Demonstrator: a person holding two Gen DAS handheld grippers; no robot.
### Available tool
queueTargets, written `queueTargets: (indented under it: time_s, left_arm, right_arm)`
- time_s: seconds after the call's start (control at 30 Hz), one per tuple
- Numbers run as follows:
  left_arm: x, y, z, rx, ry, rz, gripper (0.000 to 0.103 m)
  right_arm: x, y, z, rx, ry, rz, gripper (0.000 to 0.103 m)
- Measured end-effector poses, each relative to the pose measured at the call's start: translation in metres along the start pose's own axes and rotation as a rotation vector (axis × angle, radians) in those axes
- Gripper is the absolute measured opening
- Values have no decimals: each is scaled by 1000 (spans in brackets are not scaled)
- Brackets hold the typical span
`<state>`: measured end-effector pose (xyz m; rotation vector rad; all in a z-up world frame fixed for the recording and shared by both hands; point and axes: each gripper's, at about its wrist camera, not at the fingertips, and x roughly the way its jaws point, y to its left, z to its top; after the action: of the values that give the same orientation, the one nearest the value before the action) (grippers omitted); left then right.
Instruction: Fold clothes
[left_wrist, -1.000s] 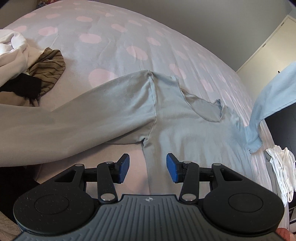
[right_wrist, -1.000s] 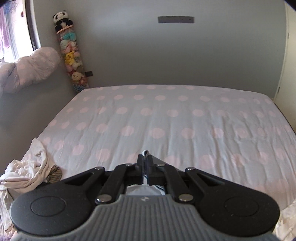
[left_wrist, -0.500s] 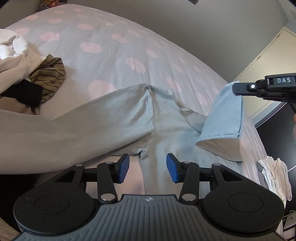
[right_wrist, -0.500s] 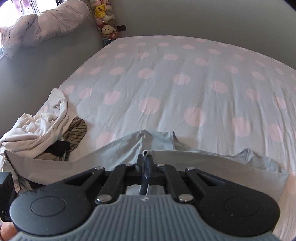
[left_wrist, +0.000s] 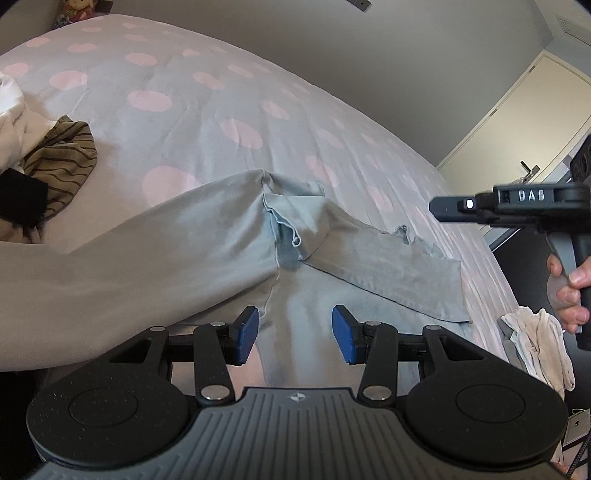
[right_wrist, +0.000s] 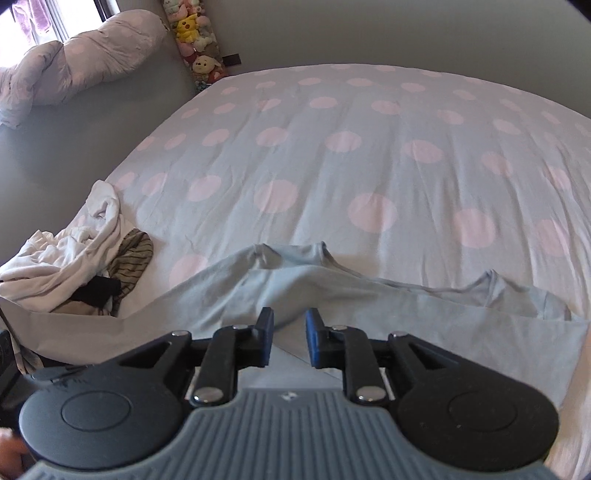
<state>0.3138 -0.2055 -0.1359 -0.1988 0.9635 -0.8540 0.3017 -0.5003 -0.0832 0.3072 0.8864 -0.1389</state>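
the right gripper (right_wrist: 289, 339) has its blue pads a little apart and opening, nothing pinched between them, just over the pale blue shirt (right_wrist: 332, 291). the left gripper (left_wrist: 294, 334) has its pads wide apart, empty, above the shirt's (left_wrist: 207, 251) near hem. the shirt lies spread on the near edge of the dotted bed (right_wrist: 369, 166), its right sleeve (left_wrist: 388, 269) folded in across the body. a pile of clothes (right_wrist: 74, 266) sits on the bed to the left. a hand (left_wrist: 569, 291) grips the right tool's handle.
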Motion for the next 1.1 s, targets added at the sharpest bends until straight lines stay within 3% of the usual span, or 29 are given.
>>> queueTargets:
  time_s: [0.3, 0.5, 0.63, 0.77, 0.9, 1.1]
  left_arm:
    - [9, -10, -4, 33, -21, 9, 42]
    - [16, -12, -8, 24, -40, 41, 42]
    - [20, -13, -11, 14, -61, 54, 42]
    - [23, -14, -11, -5, -69, 77, 42]
    - [33, -21, -5, -12, -47, 67, 49]
    - [60, -32, 15, 30, 3, 114, 50]
  right_arm:
    - [-30, -80, -108, 26, -36, -138, 31]
    - [-41, -104, -170, -79, -137, -369, 31]
    - [-38, -116, -187, -163, -200, -534, 33]
    - [-21, -134, -201, -231, -200, -646, 36]
    - [-9, -146, -193, -245, -217, -656, 36]
    - [13, -152, -190, -272, -179, -637, 35]
